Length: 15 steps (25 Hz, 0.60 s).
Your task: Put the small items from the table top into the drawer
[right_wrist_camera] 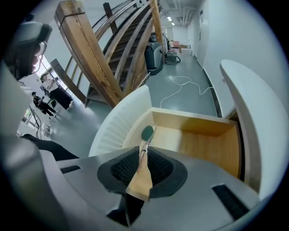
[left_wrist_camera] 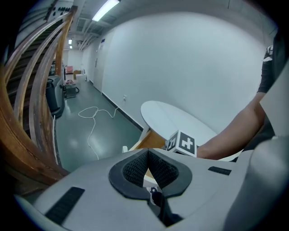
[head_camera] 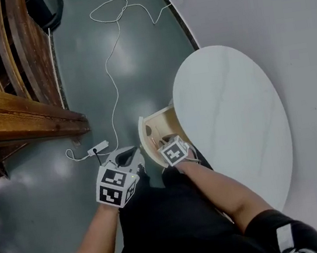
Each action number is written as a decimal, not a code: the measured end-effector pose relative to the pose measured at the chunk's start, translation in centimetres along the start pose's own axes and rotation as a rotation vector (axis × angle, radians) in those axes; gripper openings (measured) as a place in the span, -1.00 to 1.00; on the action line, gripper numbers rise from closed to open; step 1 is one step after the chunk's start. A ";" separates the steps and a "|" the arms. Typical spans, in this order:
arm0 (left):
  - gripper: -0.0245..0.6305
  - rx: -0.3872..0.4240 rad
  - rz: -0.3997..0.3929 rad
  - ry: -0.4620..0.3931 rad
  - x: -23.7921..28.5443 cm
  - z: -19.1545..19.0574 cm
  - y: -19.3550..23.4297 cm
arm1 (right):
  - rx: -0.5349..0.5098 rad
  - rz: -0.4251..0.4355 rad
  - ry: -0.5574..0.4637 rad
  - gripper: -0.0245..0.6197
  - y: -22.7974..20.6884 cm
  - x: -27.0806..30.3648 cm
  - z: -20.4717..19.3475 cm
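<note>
My right gripper (right_wrist_camera: pixel 143 155) is shut on a tool's flat wooden handle (right_wrist_camera: pixel 141 178). The tool's thin metal shank and dark green tip (right_wrist_camera: pixel 147 132) point into the open wooden drawer (right_wrist_camera: pixel 198 140), just inside its white ribbed front (right_wrist_camera: pixel 117 126). In the head view the right gripper (head_camera: pixel 166 143) reaches into the drawer (head_camera: pixel 150 131) beside the white oval table top (head_camera: pixel 235 123). My left gripper (head_camera: pixel 128 154) hangs left of the drawer over the floor. Its pads (left_wrist_camera: pixel 135 168) meet with nothing between them. It looks across at the right gripper's marker cube (left_wrist_camera: pixel 183 143).
A wooden staircase (head_camera: pixel 15 73) rises at the left. A white cable (head_camera: pixel 112 59) runs across the green floor to a power strip (head_camera: pixel 97 147) close to the left gripper. A white wall (head_camera: pixel 271 12) stands behind the table.
</note>
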<state>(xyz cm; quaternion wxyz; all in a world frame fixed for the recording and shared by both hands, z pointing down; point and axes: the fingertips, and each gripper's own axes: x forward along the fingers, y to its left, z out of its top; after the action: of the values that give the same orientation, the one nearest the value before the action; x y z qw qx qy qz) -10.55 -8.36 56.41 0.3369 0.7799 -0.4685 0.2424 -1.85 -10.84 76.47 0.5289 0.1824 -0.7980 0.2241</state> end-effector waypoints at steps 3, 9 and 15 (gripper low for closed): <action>-0.88 -0.016 0.011 0.002 0.2 -0.2 0.5 | -0.048 -0.035 0.030 -0.75 -1.1 1.8 0.6; -0.88 -0.046 0.032 0.023 0.2 -1.5 0.9 | -0.033 -0.024 0.085 -0.75 -2.2 5.4 -0.2; -0.88 -0.081 0.051 0.037 -0.4 -2.9 1.6 | -0.086 -0.031 0.158 -0.75 -3.1 8.3 -1.5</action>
<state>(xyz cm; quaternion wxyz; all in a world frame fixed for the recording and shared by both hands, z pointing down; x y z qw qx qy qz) -12.33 -6.54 58.52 0.3705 0.7489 -0.4912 0.2461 -2.23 -13.07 85.20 0.6009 0.1535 -0.7598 0.1951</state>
